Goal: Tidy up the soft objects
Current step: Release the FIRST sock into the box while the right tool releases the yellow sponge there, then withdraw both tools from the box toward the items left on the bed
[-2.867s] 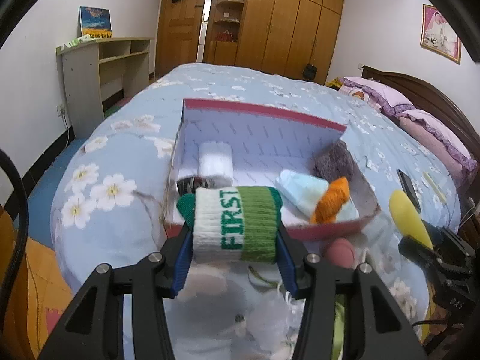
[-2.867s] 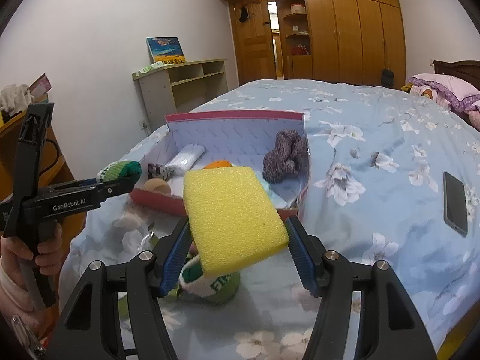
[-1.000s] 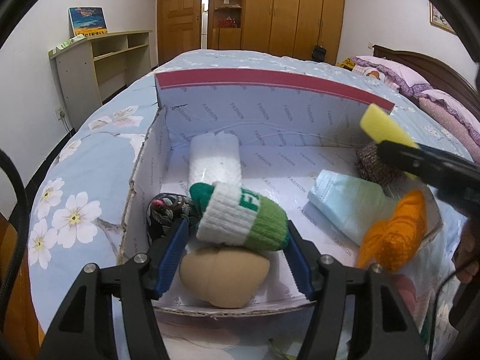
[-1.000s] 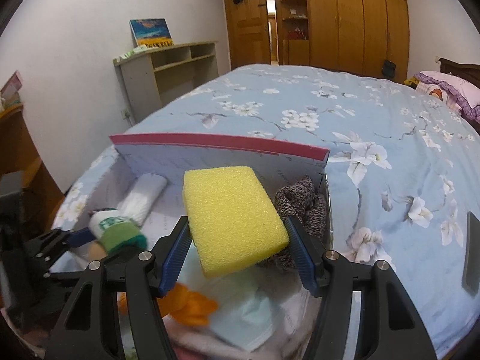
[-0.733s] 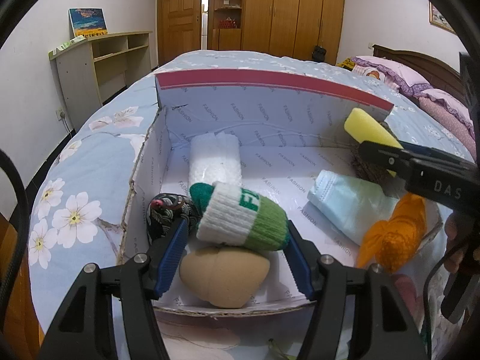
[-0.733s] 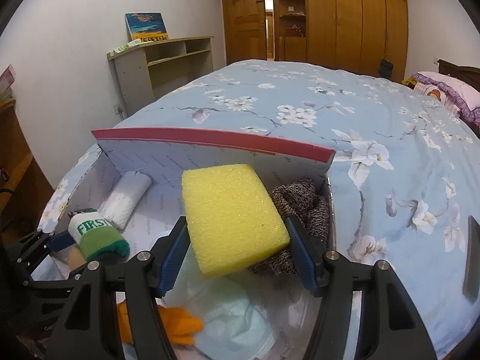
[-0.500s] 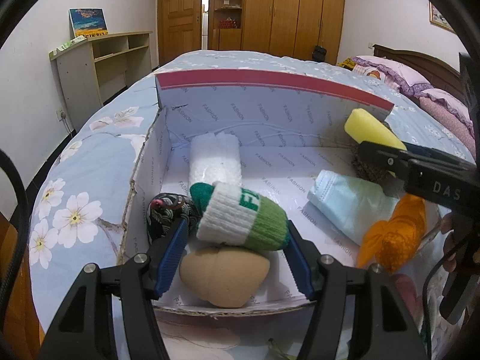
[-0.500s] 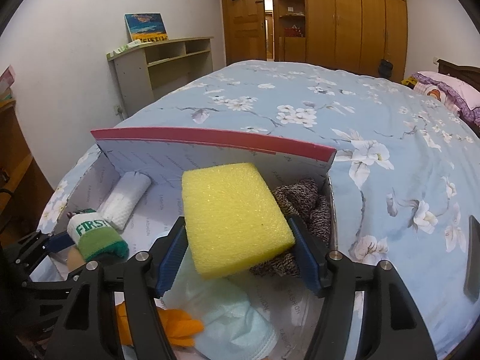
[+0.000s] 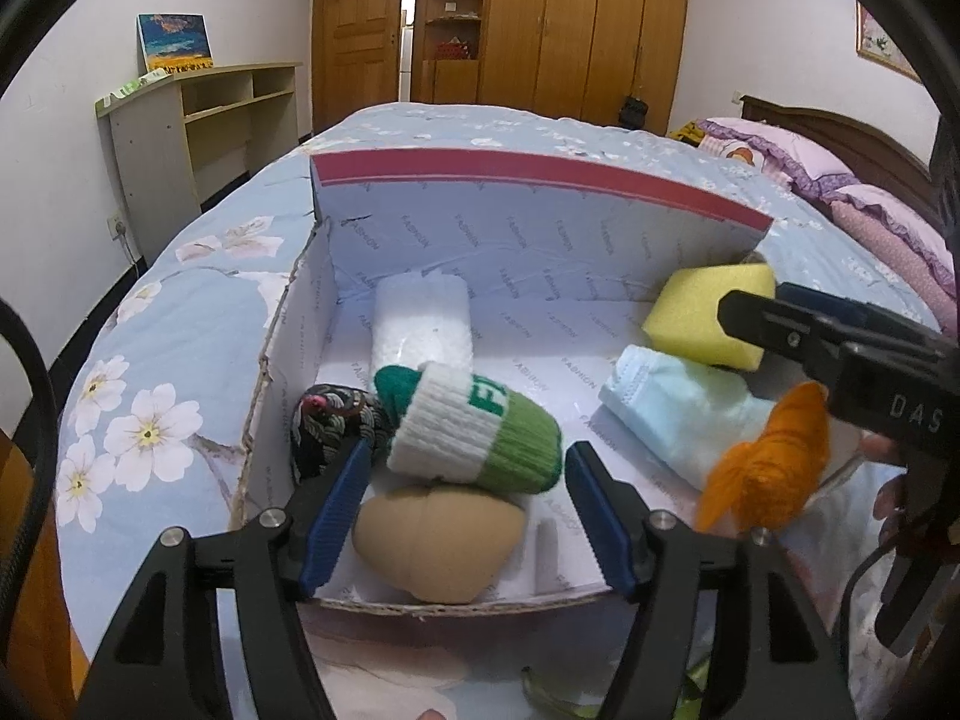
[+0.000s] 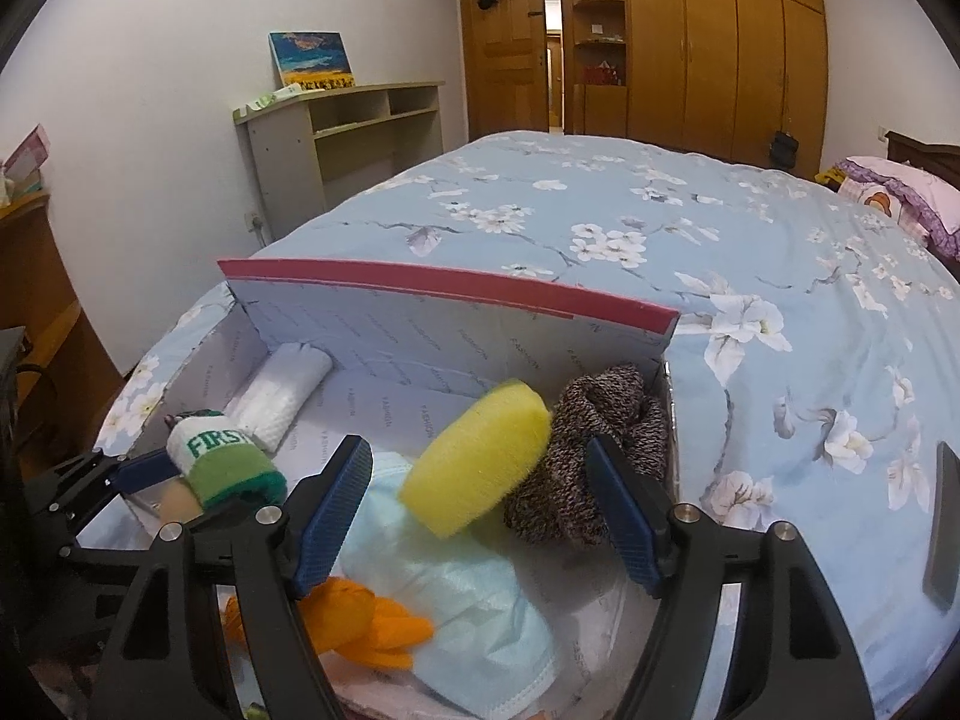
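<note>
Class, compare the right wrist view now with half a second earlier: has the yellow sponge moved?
Yes. The yellow sponge has dropped from between the opening right gripper pads, tipping toward the box's red-edged back wall.

Both claws (image 9: 465,498) (image 10: 477,507) opening

A home bedroom is showing around both grippers; a bed (image 10: 690,228) in a blue floral cover is stretching away ahead of the right gripper (image 10: 480,510); pink and purple pillows (image 9: 840,180) are lying against a dark wooden headboard (image 9: 840,132) to the right of the left gripper (image 9: 462,510); a wall of wooden wardrobes (image 10: 690,48) is standing far ahead; a pale open shelf unit (image 10: 348,126) is carrying a painting (image 10: 310,60) ahead and to the left.
</note>
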Available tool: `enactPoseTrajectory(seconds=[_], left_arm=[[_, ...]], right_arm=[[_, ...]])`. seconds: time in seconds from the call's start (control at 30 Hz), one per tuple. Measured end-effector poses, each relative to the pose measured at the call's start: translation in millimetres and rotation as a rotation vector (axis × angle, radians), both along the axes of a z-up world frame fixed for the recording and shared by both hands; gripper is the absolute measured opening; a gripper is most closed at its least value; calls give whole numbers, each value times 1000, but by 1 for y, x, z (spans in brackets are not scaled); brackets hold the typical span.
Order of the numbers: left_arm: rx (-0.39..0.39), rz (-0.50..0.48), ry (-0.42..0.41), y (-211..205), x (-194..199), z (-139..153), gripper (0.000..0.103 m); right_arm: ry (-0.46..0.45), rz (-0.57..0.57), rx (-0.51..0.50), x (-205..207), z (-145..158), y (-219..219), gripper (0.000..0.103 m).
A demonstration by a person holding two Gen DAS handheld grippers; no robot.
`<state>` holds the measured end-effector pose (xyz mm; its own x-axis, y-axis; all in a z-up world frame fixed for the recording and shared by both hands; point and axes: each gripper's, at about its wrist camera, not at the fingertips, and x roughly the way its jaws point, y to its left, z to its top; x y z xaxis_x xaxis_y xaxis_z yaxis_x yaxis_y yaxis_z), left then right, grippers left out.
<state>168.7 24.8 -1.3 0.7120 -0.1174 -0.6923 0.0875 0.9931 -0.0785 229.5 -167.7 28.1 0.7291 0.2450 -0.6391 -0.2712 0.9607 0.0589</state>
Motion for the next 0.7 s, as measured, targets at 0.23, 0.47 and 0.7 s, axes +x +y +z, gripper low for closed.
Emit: enactPoseTrajectory(seconds=[0.23,0.47,0.7], left_arm=[[-8,-1,-24,1,-7,13,81],[-37,-9,-38,7,-25,32,81],[-62,-22,-40,11,-48,42,81]], right_arm=[[-27,4,46,-15,12,-8,75],[-45,12,83,-39,21,-13,75],[-46,15,107,-66,23,-19,75]])
